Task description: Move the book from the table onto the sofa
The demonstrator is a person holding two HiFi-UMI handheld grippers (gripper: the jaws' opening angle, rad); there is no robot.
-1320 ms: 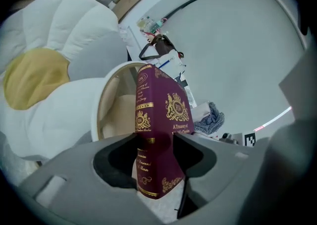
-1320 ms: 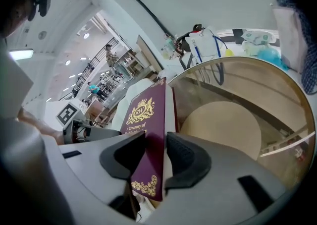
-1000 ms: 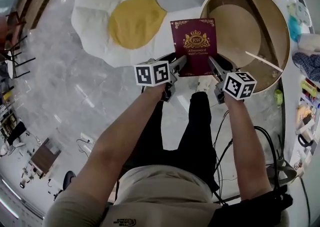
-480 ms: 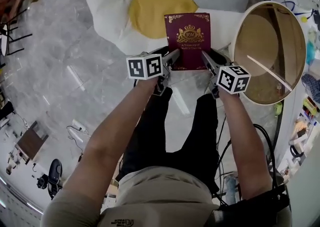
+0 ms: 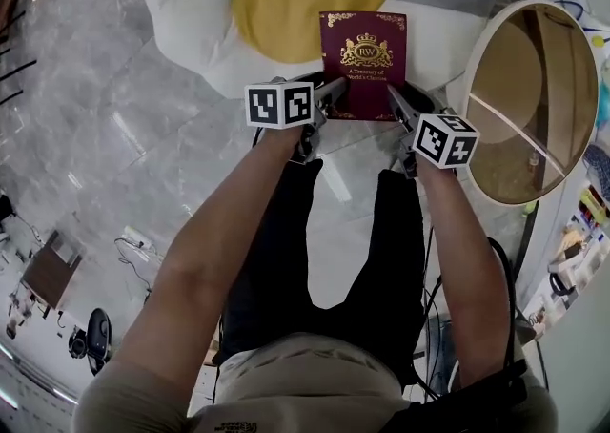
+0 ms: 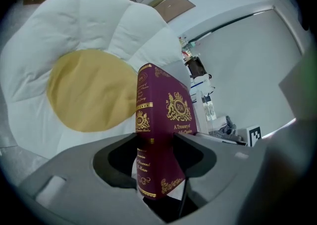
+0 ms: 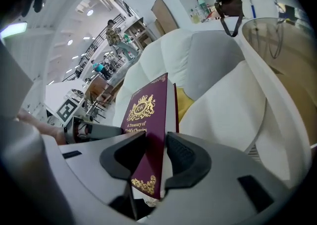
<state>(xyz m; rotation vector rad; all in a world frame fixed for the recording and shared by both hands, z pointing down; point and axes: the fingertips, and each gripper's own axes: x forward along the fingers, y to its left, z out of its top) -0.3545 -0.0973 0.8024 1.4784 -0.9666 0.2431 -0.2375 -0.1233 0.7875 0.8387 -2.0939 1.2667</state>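
Observation:
A maroon hardback book (image 5: 363, 62) with gold print hangs in the air over the near edge of the flower-shaped sofa (image 5: 191, 11), which is white with a yellow centre. My left gripper (image 5: 334, 97) is shut on the book's spine-side corner (image 6: 154, 135). My right gripper (image 5: 396, 102) is shut on the opposite lower corner (image 7: 148, 144), its jaws clamping the covers and page block. In both gripper views the book (image 6: 163, 115) stands between the jaws, with the cushion behind it.
A round wooden table (image 5: 534, 107) with a white rim stands at the right, next to the sofa. The person's legs (image 5: 324, 231) stand on the grey marble floor. Cluttered shelves (image 5: 581, 231) line the far right edge.
Both grippers have carried the book away from the round table, leftward and downward, so that it now hangs over the sofa's edge. The grip on the book is unchanged.

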